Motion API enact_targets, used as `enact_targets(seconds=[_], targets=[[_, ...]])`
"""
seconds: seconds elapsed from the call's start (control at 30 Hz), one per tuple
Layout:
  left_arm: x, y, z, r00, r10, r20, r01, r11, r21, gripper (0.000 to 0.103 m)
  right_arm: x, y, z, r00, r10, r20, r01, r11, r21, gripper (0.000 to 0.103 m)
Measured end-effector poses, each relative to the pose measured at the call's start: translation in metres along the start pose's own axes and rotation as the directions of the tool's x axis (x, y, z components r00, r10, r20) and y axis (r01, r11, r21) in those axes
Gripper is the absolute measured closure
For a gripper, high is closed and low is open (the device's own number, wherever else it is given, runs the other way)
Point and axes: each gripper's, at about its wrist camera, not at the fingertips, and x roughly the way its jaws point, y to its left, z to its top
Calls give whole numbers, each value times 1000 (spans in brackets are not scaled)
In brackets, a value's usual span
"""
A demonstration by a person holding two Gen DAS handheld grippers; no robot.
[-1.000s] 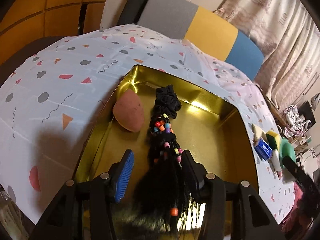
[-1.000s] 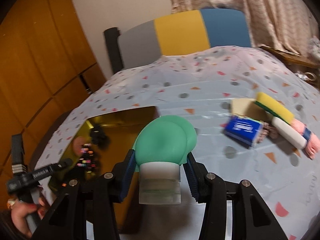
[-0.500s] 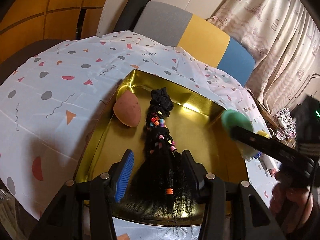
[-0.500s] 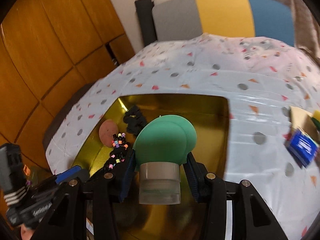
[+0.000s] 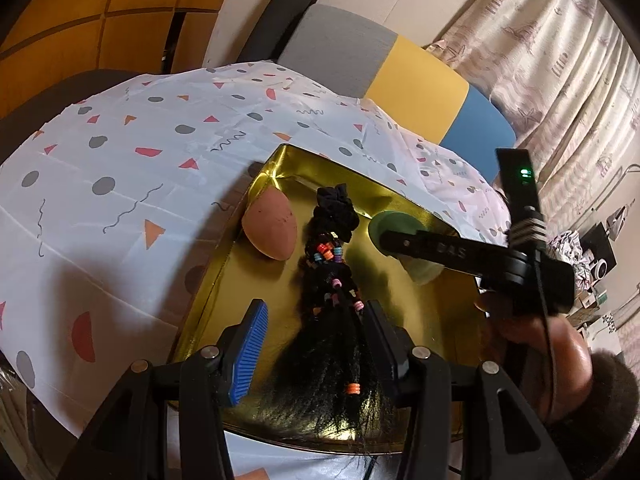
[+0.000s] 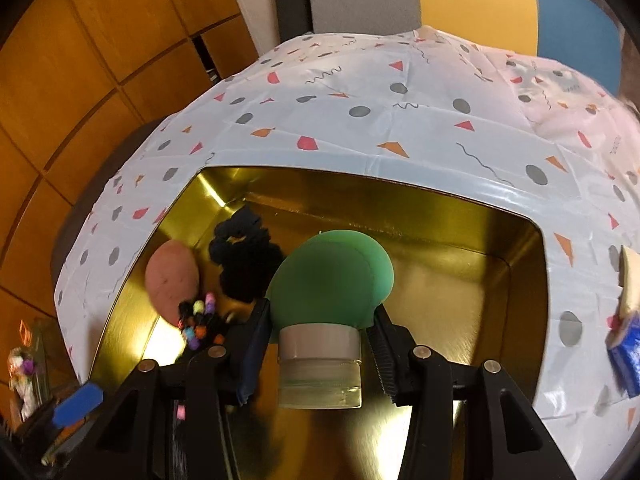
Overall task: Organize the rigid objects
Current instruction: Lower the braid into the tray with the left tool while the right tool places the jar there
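A gold tray [image 5: 440, 320] [image 6: 460, 216] sits on the patterned tablecloth. In it lie a brown egg-shaped sponge [image 5: 272, 228] [image 6: 172, 276] and a black hair braid with coloured beads [image 5: 328, 280] [image 6: 244, 264]. My left gripper [image 5: 312, 312] hovers open over the braid's loose tail at the tray's near edge; the blue pad stays clear of the hair. My right gripper [image 6: 320, 312] [image 5: 400, 240] is shut on a green squeeze bottle with a clear cap [image 6: 328, 276] [image 5: 394, 222]. It holds the bottle above the tray floor, right of the braid.
A chair with a grey, yellow and blue back [image 5: 416, 76] stands behind the table. On the cloth right of the tray lie a blue packet [image 6: 624, 356] and a beige sponge [image 6: 628, 280]. A person's hand [image 5: 536, 340] holds the right gripper. Wood panelling is at the left.
My right gripper has carried the green bottle leftward from over the cloth to above the tray, and has come into the left wrist view. The left gripper has barely shifted.
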Motion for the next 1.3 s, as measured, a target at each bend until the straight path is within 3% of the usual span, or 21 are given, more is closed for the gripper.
enact_targets(seconds=[0.1, 0.17, 0.23, 0.53, 0.93, 1.1, 1.3], targets=[[-1, 3, 1, 1000, -3, 3, 3, 1000, -13, 53, 9, -1, 5, 1000, -5, 2, 5, 1000, 18, 50], [-2, 5, 2, 1000, -3, 9, 3, 1000, -21, 53, 11, -2, 7, 1000, -1, 10, 1, 1000, 26, 41], [-3, 7, 3, 1000, -2, 10, 3, 1000, -26, 53, 11, -3, 6, 1000, 3, 12, -3, 999, 35, 41], [-5, 5, 3, 1000, -19, 15, 20, 999, -32, 53, -34, -2, -4, 993, 5, 114, -10, 999, 45, 32], [-9, -16, 1, 999, -38, 16, 38, 999, 14, 53, -97, -4, -41, 978, 10, 210, -15, 1000, 25, 28], [-11, -31, -4, 994, -110, 11, 109, 993, 43, 53, -119, -17, -59, 968, -28, 251, 15, 998, 56, 27], [-8, -56, -16, 991, -135, -23, 137, 985, 109, 53, -130, -44, -84, 969, -74, 236, 48, 993, 111, 27]])
